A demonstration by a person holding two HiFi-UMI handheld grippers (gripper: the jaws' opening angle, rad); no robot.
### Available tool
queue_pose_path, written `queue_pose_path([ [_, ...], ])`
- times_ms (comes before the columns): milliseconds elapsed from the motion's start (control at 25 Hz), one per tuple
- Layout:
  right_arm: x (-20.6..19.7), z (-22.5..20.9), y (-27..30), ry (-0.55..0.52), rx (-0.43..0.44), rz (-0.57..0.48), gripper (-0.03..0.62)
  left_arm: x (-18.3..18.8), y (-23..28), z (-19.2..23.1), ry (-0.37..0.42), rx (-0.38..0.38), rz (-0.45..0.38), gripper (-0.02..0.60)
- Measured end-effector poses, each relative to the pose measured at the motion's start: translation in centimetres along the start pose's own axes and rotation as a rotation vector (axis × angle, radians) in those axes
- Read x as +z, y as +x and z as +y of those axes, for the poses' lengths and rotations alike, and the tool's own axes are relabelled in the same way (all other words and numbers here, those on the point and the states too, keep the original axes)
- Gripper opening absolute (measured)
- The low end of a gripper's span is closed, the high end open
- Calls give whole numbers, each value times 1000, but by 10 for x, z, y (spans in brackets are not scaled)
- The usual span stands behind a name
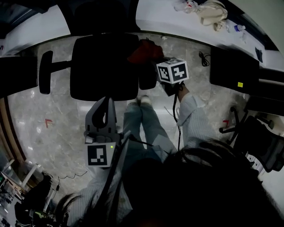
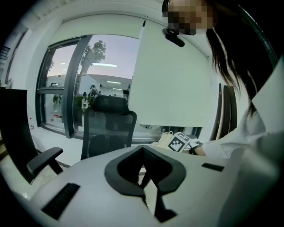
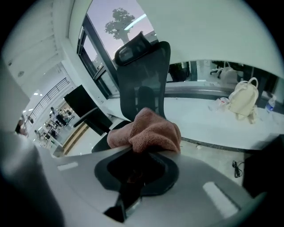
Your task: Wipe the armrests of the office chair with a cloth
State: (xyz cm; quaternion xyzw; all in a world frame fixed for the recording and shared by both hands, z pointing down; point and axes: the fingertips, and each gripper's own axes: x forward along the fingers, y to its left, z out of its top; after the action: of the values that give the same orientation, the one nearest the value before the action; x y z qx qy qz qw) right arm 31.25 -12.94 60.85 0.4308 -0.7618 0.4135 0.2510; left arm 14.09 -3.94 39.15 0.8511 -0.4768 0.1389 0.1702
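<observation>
The black office chair (image 1: 104, 66) stands in front of me, its left armrest (image 1: 45, 72) bare. A reddish-brown cloth (image 1: 144, 52) lies bunched over the rear of the right armrest (image 1: 147, 82). My right gripper (image 1: 165, 74) is shut on that cloth, which fills the space above its jaws in the right gripper view (image 3: 148, 131). My left gripper (image 1: 105, 102) hangs just in front of the seat's edge, jaws together and holding nothing. In the left gripper view the chair's backrest (image 2: 108, 126) and one armrest (image 2: 44, 158) show beyond the jaws.
A white desk (image 1: 159, 17) curves along the far side, with a beige bag (image 1: 212, 12) on it. Another black chair (image 1: 233, 68) stands to the right, with a wheeled chair base (image 1: 255, 137) nearer. A cable (image 1: 204, 57) lies on the marble floor.
</observation>
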Motion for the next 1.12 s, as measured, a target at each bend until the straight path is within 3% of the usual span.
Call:
queue_pose_path([
  [200,66,-42,35,59,-102,-49,25,-5,-6,19,3,42,14,3],
  [320,72,-44,39,64,-114,-13,25,-5,-5,19,-1,39,12,3],
  [920,-102,75,-58,-9,132,103,23,2,11,-32,22,-93,-7,3],
  [1120,-98,67,-57,-7,128,56,25,-1,8,-34,23,-81,-2,3],
])
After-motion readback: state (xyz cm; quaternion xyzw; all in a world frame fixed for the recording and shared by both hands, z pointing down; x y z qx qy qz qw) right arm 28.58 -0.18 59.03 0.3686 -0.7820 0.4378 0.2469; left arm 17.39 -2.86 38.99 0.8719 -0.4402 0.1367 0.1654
